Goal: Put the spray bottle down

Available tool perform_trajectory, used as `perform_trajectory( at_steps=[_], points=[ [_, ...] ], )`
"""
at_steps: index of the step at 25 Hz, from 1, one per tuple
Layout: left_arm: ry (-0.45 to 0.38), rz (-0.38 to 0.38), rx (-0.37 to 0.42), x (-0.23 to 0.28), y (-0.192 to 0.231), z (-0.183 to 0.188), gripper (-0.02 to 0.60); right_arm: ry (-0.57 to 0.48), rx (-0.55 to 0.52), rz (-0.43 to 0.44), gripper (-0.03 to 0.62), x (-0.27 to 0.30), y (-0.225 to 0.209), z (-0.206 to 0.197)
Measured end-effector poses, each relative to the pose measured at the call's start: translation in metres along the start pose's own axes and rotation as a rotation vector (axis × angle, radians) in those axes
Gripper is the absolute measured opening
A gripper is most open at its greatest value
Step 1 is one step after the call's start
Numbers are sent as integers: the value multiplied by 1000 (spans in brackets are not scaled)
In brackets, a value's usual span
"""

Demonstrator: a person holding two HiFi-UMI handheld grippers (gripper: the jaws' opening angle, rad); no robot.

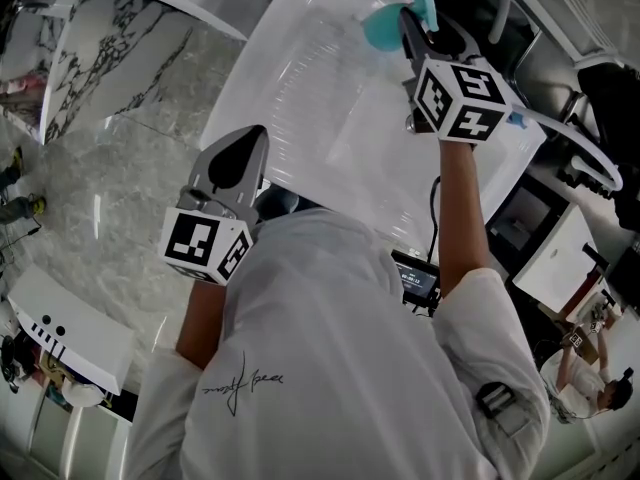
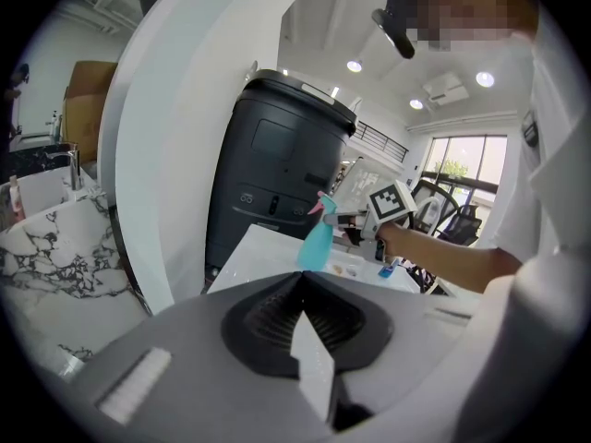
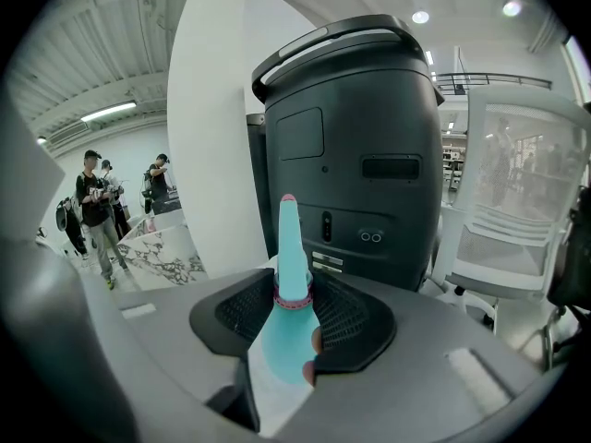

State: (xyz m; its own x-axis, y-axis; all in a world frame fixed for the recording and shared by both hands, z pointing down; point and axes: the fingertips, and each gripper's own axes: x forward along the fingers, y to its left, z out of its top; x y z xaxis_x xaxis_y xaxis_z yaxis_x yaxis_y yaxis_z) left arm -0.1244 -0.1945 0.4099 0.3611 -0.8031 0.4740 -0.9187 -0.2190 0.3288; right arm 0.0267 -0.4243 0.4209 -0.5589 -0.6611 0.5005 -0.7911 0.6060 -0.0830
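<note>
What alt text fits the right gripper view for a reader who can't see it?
The right gripper grips a teal spray bottle near its pink collar. Behind stands a tall black machine beside a white column, with a white mesh chair at right.

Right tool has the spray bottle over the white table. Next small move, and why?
Probably ease the right tool straight down until the spray bottle stands on the white table. Its jaws clamp the upright bottle's neck, and the left gripper view leaves base contact unclear, so opening now might tip it.
</note>
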Motion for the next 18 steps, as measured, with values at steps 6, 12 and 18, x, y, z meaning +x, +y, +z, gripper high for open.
perform_trajectory(
  at_steps=[6,12,18],
  points=[
    [8,7,-6,1,-2,-2,49,-12,-9,0,126,10,-4,0],
    [17,17,-10,4,1,-4,50,-17,-17,-1,126,19,-6,-3],
    [22,10,0,8,0,-1,49,-30,-34,-3,126,26,-6,-3]
  ],
)
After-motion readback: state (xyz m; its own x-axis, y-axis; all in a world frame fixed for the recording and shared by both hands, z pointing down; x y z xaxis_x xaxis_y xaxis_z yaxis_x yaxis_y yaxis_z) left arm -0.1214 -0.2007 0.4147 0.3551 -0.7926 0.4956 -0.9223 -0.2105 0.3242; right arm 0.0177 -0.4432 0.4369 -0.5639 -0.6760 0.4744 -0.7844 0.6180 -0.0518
